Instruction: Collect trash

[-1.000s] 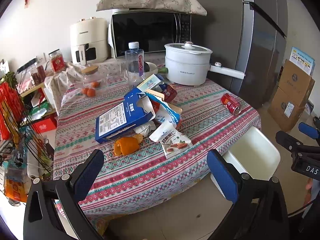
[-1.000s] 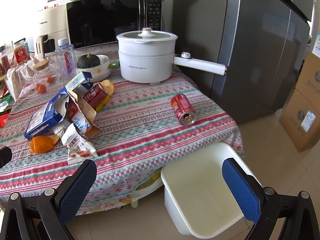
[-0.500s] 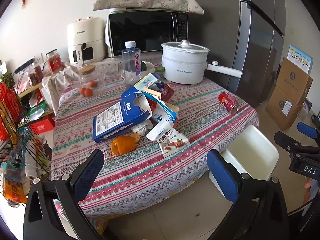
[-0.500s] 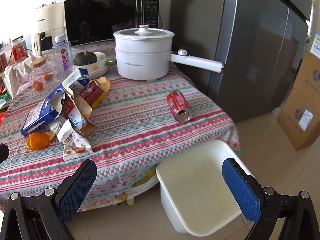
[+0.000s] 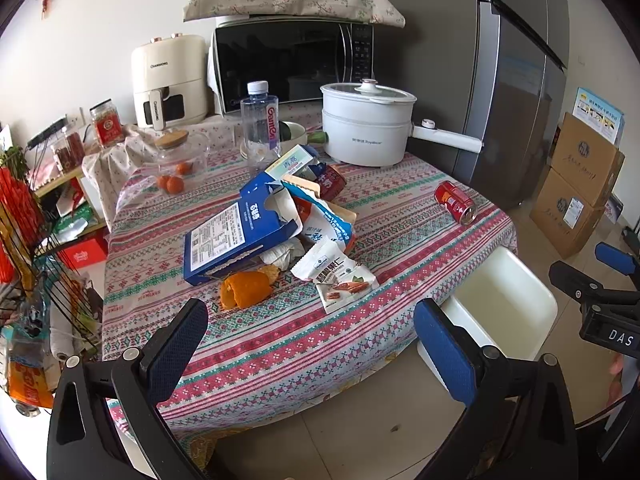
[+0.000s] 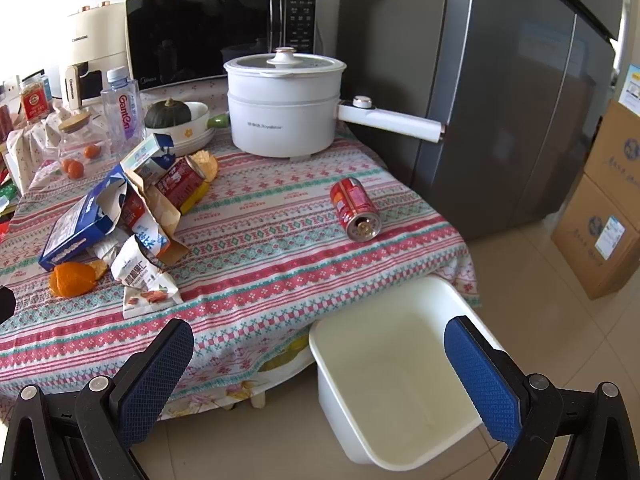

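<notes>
A heap of trash lies on the patterned tablecloth (image 5: 280, 344): a torn blue carton (image 5: 236, 232), an orange peel (image 5: 246, 288), a white snack wrapper (image 5: 340, 278) and a torn milk pack (image 5: 328, 224). A red can (image 5: 455, 202) (image 6: 357, 210) lies on its side near the right edge. An empty white bin (image 5: 504, 308) (image 6: 396, 364) stands on the floor below that edge. My left gripper (image 5: 312, 344) hangs open in front of the table, empty. My right gripper (image 6: 320, 364) is open over the bin's near side, holding nothing.
A white pot (image 6: 284, 104) with a long handle, a water bottle (image 5: 260, 124), a glass jar of oranges (image 5: 176, 160), a microwave and an air fryer stand at the back. The grey fridge (image 6: 512, 92) and cardboard boxes (image 6: 612, 200) are on the right. A wire rack (image 5: 28, 240) is left.
Both grippers have drawn back and slightly up from the table, so table and bin sit lower and smaller in view. Nothing was picked up; both stay open.
</notes>
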Available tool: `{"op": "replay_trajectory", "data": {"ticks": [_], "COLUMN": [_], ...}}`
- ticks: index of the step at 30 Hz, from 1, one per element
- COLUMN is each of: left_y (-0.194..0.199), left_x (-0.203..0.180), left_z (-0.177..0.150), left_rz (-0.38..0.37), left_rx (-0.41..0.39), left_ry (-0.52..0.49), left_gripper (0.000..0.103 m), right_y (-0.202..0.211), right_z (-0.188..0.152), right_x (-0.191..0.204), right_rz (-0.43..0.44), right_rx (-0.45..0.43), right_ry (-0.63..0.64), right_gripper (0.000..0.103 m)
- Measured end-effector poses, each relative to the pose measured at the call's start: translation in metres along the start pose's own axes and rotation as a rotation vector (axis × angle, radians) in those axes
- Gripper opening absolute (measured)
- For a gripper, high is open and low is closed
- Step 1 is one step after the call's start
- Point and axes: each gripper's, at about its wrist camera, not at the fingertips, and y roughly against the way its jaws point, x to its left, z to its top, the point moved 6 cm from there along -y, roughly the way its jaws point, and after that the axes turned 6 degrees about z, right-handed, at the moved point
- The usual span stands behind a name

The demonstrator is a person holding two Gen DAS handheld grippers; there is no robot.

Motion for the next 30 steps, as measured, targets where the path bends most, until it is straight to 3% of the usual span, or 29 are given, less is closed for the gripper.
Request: {"op": "replay_trajectory", "data": {"ticks": [30], "left_y": [-0.0035], "left_x": [-0.0004], "left_z": [-0.0066], "left_rz": [-0.027], "left_rx": [0.020], "left_ry": [-0.015], "left_gripper": [0.103], "right_y": [-0.0012], "right_z": [-0.0035], "right_x": [-0.0021], "right_rz": [-0.006], "right_rx": [0.013], "right_ry": [0.008], "right_gripper": [0.103]}}
